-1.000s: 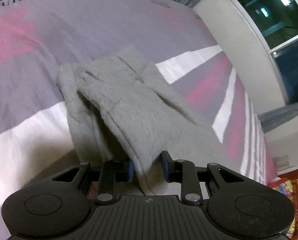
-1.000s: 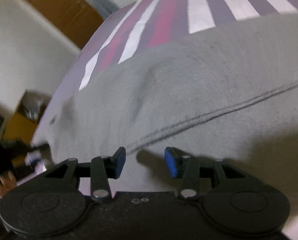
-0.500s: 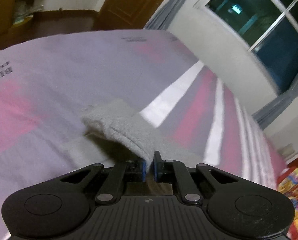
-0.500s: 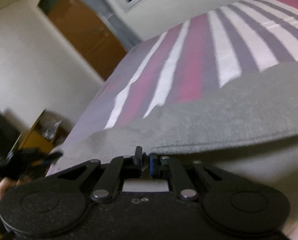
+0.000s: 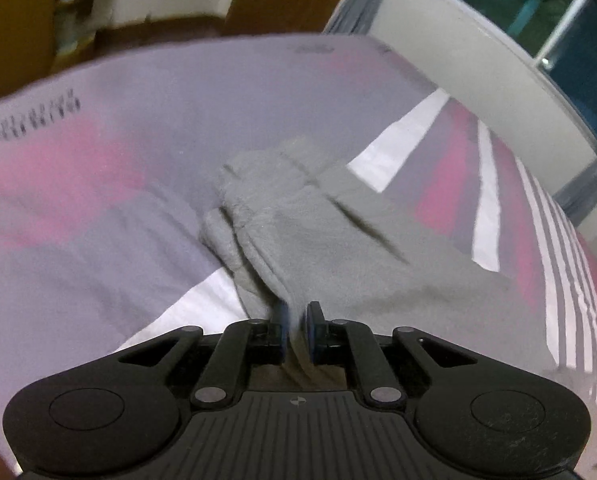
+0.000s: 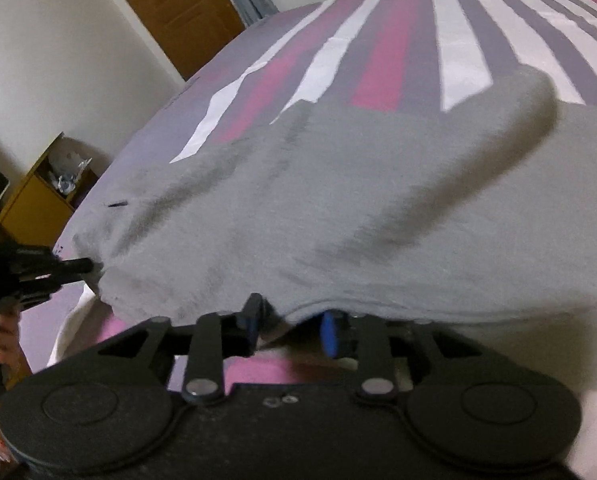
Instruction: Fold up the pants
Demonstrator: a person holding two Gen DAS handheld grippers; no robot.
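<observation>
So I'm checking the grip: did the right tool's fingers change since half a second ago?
Yes. The right tool was pinched shut on the gray pants hem; now its jaws stand apart, with the hem draped loosely over them above the striped bedsheet.

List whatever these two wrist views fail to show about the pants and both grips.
- Left wrist view: the pants are motion-blurred; seams and leg ends unreadable.
- Left gripper: jaws pinch the fabric, but how deep it sits is hidden behind the pads.
- Right gripper: jaws stand apart under the draped hem, which covers the gap, so contact is unclear.
- Right wrist view: the pants run off the right edge.
- Bedspread lettering: blurred.
</observation>
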